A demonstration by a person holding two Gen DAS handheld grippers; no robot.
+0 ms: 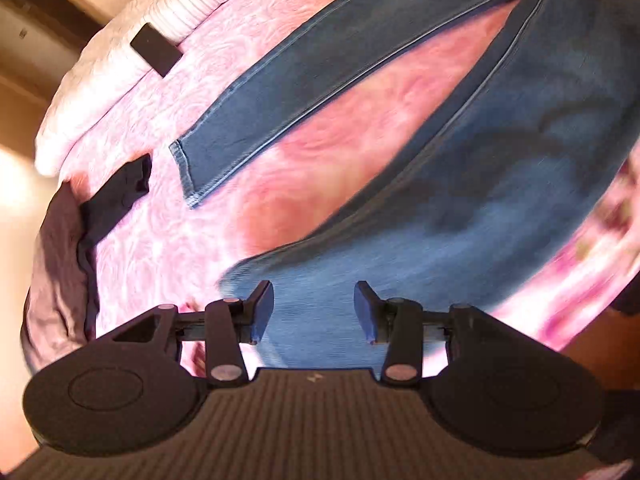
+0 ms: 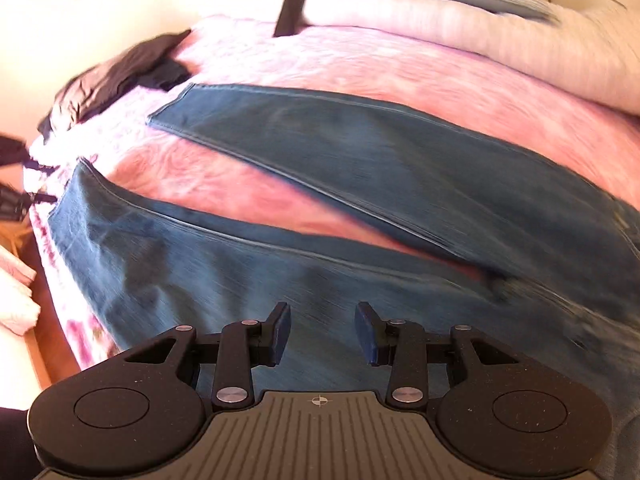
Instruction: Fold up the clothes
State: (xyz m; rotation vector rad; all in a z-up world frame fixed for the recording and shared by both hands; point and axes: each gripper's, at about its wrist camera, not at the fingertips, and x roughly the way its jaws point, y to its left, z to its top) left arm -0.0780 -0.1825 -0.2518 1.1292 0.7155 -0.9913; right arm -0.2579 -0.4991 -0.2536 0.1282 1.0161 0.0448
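Observation:
A pair of blue jeans (image 1: pixel 500 168) lies spread on a pink bedspread (image 1: pixel 192 224), legs apart in a V. My left gripper (image 1: pixel 314 312) is open and empty, just above the hem end of the near leg. The far leg's hem (image 1: pixel 188 172) lies further out. In the right wrist view the jeans (image 2: pixel 360 168) stretch across the bed. My right gripper (image 2: pixel 323 334) is open and empty over the upper part of the near leg, near the crotch. Both views are motion-blurred.
A dark garment (image 1: pixel 112 200) lies at the bed's left edge; it also shows in the right wrist view (image 2: pixel 132 68). A black flat rectangle (image 1: pixel 156 50) lies near the pale folded bedding (image 2: pixel 480 32) at the head. Wooden floor (image 2: pixel 44 312) shows beside the bed.

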